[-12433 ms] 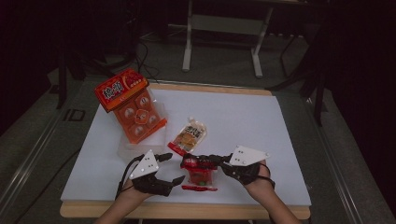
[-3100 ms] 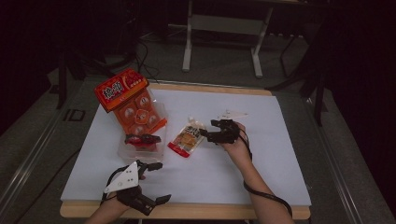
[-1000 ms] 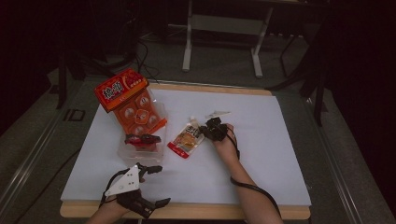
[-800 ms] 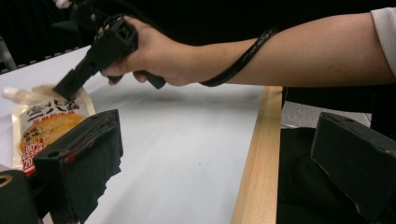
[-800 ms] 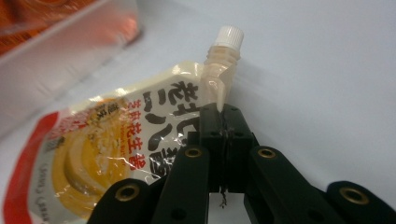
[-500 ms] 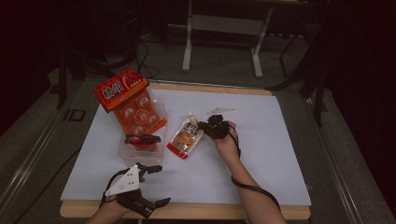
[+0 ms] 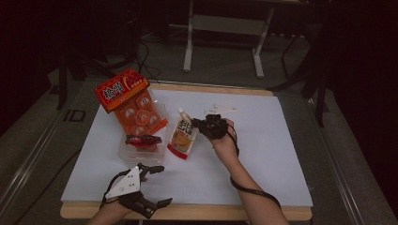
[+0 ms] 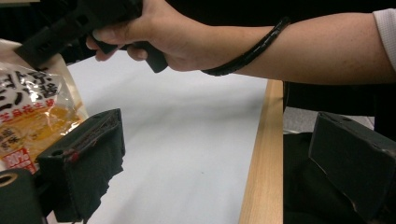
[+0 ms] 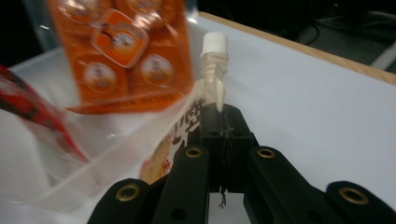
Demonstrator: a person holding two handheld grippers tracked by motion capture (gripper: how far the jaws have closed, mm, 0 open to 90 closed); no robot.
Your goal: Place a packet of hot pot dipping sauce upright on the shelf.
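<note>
Fingers of the right gripper (image 7: pixel 201 125) were pressed together on the spout pouch (image 7: pixel 182 136), just below its white cap (image 9: pixel 215 44), near the table's (image 7: pixel 281 154) centre. At seven o'clock from it, the left gripper (image 7: pixel 155 185) rested with jaws wide apart. A clear tray (image 7: pixel 141 152) lay at the pouch's nine o'clock.

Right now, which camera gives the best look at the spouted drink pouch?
The high view: the whole spouted pouch lies there. The right gripper view shows its white cap and neck; the left gripper view, a printed corner.
</note>
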